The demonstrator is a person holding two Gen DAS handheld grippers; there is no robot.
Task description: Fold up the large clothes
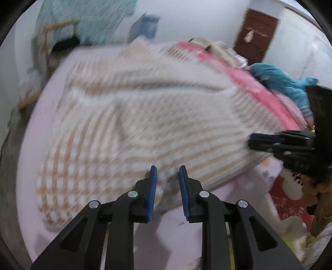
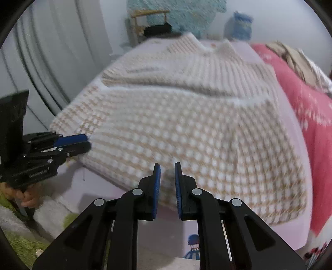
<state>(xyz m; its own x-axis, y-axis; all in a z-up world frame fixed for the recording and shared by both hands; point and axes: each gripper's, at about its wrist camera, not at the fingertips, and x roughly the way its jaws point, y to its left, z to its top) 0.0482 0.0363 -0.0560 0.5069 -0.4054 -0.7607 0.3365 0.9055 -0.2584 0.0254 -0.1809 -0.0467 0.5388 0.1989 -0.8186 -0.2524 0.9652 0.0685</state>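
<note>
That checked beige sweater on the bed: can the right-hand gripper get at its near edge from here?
Probably yes. The right gripper is open just before the sweater hem, nothing lying between; the left gripper sits off at another corner.

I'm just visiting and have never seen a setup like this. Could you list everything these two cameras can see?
Sweater: one, cream with tan checks, spread flat on the bed.
Bed sheet: one, pale lilac, under the sweater.
Blanket: one, pink-red with white marks, along the bed's far side.
Clothes pile: several, beige and white, beyond the blanket.
Blue garment: one, teal-blue, heaped beside the pile.
Chair: one, wooden, past the bed, with something black on it.
Teal cloth: one, hanging behind the chair.
Door: one, brown, in the white wall.
Left gripper: black with blue pads, slightly apart, at the sweater's near hem.
Right gripper: same, slightly apart at the hem.
</note>
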